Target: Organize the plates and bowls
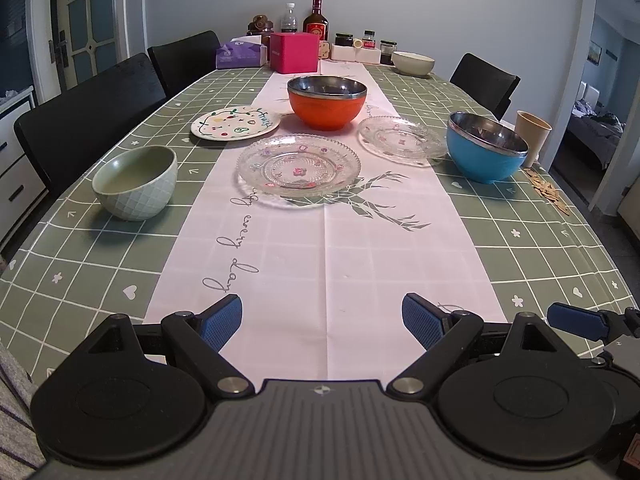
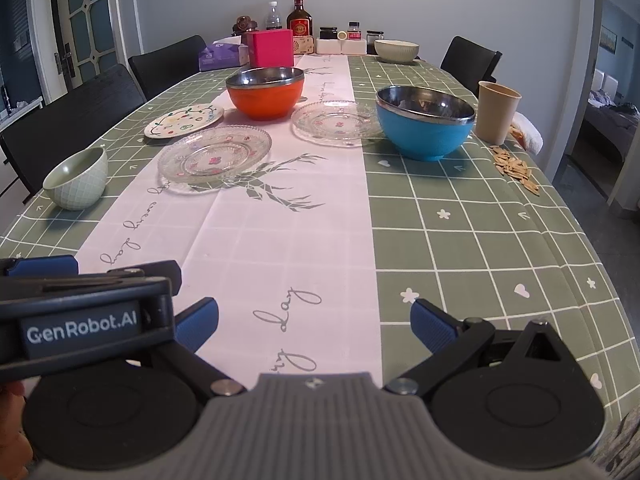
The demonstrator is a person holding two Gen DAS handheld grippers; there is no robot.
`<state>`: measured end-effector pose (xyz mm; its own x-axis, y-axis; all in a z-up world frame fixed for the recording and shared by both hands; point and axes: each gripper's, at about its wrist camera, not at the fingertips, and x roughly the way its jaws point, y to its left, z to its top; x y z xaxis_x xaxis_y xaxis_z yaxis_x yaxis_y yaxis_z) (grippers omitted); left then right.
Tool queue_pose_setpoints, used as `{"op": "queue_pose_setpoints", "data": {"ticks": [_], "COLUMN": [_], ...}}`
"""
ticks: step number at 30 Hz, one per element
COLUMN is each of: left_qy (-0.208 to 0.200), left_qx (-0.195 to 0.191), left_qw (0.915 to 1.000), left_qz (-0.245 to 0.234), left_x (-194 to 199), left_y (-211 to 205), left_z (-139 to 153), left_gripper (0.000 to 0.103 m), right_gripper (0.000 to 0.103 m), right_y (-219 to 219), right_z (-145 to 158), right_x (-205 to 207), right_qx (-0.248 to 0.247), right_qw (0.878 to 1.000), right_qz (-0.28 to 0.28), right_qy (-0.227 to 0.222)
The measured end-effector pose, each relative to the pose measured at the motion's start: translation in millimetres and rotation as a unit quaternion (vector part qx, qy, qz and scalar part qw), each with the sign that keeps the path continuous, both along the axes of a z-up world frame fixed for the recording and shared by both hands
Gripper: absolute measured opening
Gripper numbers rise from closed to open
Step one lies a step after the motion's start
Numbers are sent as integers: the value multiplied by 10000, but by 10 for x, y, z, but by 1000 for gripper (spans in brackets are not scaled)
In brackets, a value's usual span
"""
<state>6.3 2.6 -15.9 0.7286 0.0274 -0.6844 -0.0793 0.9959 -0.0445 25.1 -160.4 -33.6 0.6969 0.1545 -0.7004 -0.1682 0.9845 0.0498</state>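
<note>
On the table stand a green bowl [image 1: 136, 182] at the left, a painted white plate [image 1: 235, 123], an orange bowl [image 1: 327, 102], two glass plates, the near one [image 1: 299, 170] and the far one [image 1: 401, 136], a blue bowl [image 1: 486, 146] at the right and a cream bowl [image 1: 413, 63] far back. The right wrist view shows the green bowl [image 2: 77, 178], the near glass plate [image 2: 215, 153] and the blue bowl [image 2: 425, 122]. My left gripper [image 1: 322, 324] is open and empty near the front edge. My right gripper [image 2: 314, 322] is open and empty beside it.
A tan cup [image 2: 497, 111] and scattered seeds [image 2: 514, 168] lie at the right edge. A pink box [image 1: 294, 52], tissue pack, bottles and jars stand at the far end. Black chairs [image 1: 90, 120] line the left side; another is at the far right.
</note>
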Motion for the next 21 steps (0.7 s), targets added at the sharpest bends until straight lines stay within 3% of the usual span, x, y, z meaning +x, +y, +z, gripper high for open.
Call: {"op": "queue_pose_setpoints", "data": {"ticks": [10, 15, 21], "left_qy": [-49, -124, -553], "left_qx": [-53, -341, -288], "left_qw": [10000, 9993, 9979], "left_qz": [-14, -59, 159], "left_x": [-3, -13, -34], "left_y": [19, 50, 43], "left_z": [42, 91, 222], "left_gripper": [103, 99, 98], "right_gripper": [100, 100, 100], "right_y": [-2, -14, -90], "right_z": [39, 52, 95], "right_x": [-4, 22, 49], "right_qx": [88, 134, 198], "right_qw": [9999, 9999, 9997], "right_qz": [54, 11, -113], "right_qy": [-33, 8, 39]}}
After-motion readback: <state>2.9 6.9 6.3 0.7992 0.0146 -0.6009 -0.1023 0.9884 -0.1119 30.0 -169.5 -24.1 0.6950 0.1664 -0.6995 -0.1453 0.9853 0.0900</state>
